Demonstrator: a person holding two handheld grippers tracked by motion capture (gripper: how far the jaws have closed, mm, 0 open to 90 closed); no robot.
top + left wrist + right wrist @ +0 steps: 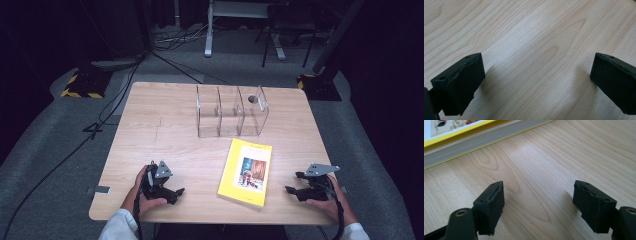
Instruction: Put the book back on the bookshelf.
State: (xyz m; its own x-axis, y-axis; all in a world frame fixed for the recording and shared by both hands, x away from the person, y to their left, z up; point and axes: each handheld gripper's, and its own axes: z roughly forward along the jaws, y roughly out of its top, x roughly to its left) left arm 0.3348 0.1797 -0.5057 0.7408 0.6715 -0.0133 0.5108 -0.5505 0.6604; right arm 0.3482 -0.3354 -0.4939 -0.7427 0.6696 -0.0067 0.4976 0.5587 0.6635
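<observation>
A yellow book (246, 172) with a picture on its cover lies flat on the wooden table (165, 130), near the front edge and right of centre. Behind it stands a clear acrylic organiser (231, 111) with upright dividers. My left gripper (176, 193) rests at the front left, held in a hand, jaws wide apart over bare wood (536, 65). My right gripper (292, 183) sits at the front right, open, pointing toward the book's page edge (474, 138). Nothing lies between either pair of jaws.
A round hole (252, 99) shows in the tabletop behind the organiser. Cables (110, 107) trail over the grey floor at the left, and stand bases with yellow-black tape (80, 87) sit beyond the table's far corners.
</observation>
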